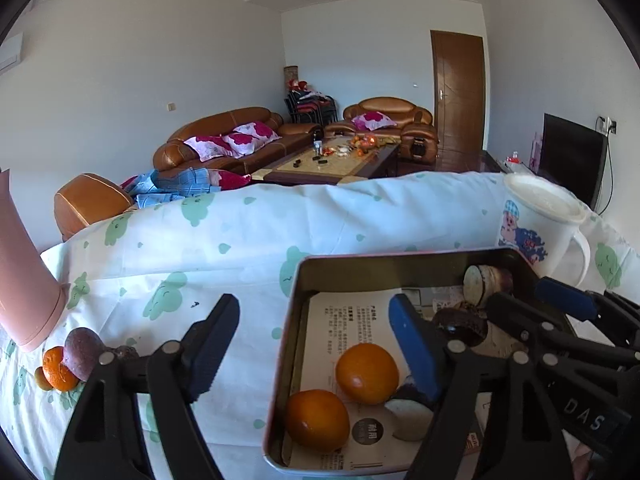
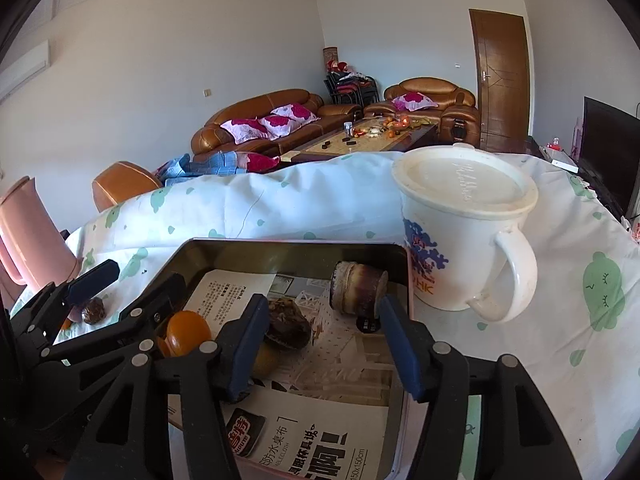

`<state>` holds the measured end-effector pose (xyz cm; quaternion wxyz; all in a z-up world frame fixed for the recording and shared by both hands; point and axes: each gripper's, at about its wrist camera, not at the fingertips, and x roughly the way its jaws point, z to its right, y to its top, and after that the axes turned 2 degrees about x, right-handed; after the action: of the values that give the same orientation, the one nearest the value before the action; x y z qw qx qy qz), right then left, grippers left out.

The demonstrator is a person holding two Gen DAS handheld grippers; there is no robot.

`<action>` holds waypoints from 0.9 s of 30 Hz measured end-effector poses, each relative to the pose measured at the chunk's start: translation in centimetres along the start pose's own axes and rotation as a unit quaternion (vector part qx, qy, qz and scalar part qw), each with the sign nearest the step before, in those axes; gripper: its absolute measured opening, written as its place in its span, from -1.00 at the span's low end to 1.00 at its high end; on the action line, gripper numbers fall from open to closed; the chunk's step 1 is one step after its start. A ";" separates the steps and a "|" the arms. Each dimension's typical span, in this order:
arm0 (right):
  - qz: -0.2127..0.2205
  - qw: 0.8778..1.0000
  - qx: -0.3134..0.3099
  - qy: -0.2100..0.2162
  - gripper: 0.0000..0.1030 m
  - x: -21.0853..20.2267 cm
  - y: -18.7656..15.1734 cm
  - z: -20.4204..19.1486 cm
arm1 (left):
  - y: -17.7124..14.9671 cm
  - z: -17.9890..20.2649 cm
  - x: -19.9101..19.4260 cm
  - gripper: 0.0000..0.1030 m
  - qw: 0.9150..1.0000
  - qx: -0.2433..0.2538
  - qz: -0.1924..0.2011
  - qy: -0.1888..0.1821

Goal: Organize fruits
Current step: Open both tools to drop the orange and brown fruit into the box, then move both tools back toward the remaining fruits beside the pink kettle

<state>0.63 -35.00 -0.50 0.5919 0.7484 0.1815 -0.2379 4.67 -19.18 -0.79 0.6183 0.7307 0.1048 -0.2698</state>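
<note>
A metal tray [image 1: 294,304] lined with printed paper holds two oranges [image 1: 367,373], a cut sugarcane piece [image 1: 486,284] and dark purple fruit [image 1: 460,322]. My left gripper [image 1: 316,344] is open and empty, its right finger over the tray and its left finger over the cloth. My right gripper [image 2: 320,344] is open over the tray [image 2: 280,246], above a dark fruit [image 2: 290,326], with the sugarcane piece [image 2: 358,290] just ahead. More fruit lies loose on the cloth at left: an orange [image 1: 58,368] and a purple fruit [image 1: 82,352].
A white lidded mug [image 2: 464,232] stands right of the tray, also in the left wrist view [image 1: 540,220]. A pink jug [image 1: 24,272] stands at the far left. The table has a white cloth with green prints [image 1: 208,240]. Sofas and a coffee table lie beyond.
</note>
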 end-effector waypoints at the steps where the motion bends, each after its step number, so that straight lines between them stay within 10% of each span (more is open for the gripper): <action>1: 0.016 1.000 0.002 -0.001 0.23 -0.5 0.1 0.1 | 0.0 -0.4 -0.3 0.78 1.000 -0.009 0.007 0.000; 5: 0.089 0.996 0.021 -0.004 0.67 -2.9 0.4 0.5 | 0.3 -1.7 -1.5 1.00 0.998 -0.048 0.036 -0.012; 18: 0.252 0.965 0.055 -0.035 0.72 -7.5 0.1 1.6 | -0.4 -2.5 -2.4 1.00 0.997 -0.036 0.062 0.016; 27: 0.253 0.964 0.045 -0.070 0.72 -7.0 0.2 1.1 | -1.0 -3.2 -3.3 1.00 0.995 -0.023 0.081 0.050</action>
<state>-5.19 -36.08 3.41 0.6101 0.7771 -0.0668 -0.1398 2.27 -15.30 0.35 0.6488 0.7350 0.0821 -0.1791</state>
